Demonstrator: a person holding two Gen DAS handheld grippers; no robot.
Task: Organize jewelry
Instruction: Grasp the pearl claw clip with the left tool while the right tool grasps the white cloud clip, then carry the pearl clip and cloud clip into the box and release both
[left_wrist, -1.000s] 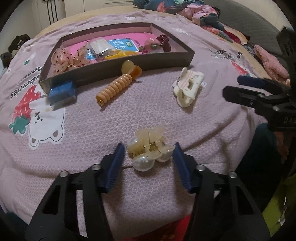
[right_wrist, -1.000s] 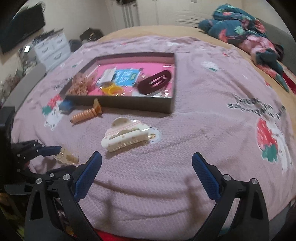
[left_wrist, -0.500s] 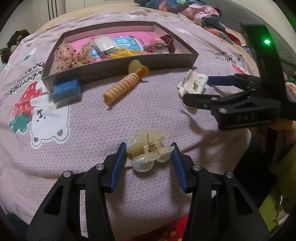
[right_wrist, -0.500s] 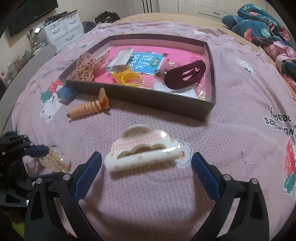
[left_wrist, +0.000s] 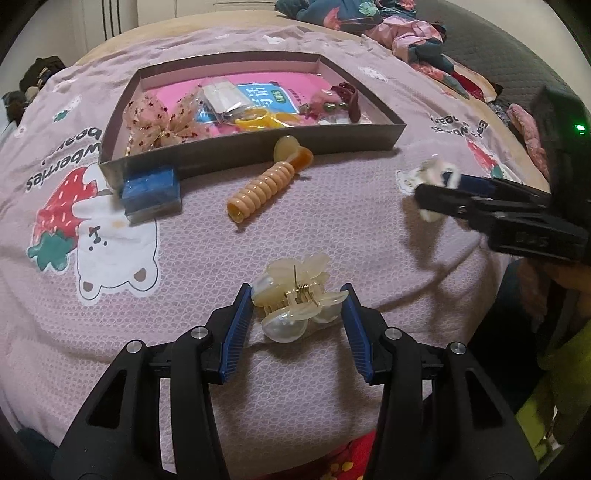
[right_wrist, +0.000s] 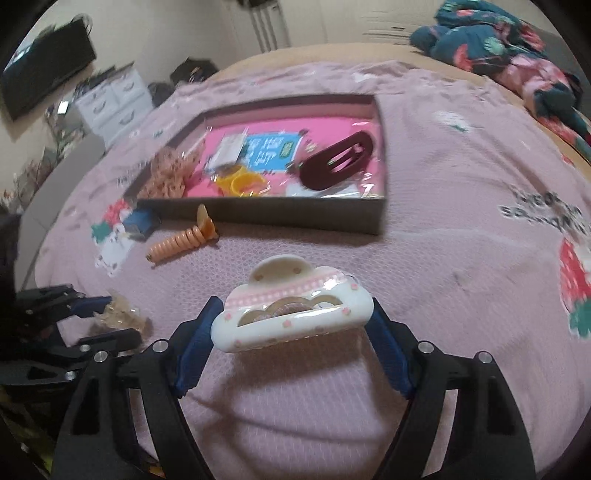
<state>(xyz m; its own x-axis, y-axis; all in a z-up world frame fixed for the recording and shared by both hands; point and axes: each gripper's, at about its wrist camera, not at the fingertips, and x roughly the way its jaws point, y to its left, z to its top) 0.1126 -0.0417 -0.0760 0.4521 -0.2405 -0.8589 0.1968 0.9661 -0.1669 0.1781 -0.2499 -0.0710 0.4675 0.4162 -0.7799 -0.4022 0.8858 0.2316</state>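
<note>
Two clips are being picked up at once; the left gripper (left_wrist: 297, 325) has its jaws closed on the pearl clip (left_wrist: 297, 304) low over the blanket (left_wrist: 184, 280); the right gripper (right_wrist: 291, 345) has just been closing its jaws, whose pads now meet the ends of the cloud clip (right_wrist: 291, 314). Next, I judge, comes a lift over the near wall into the tray (right_wrist: 295, 216); a spiral tie (left_wrist: 264, 184) and blue box (left_wrist: 151, 188) lie against that wall, and the tray is already crowded.
</note>
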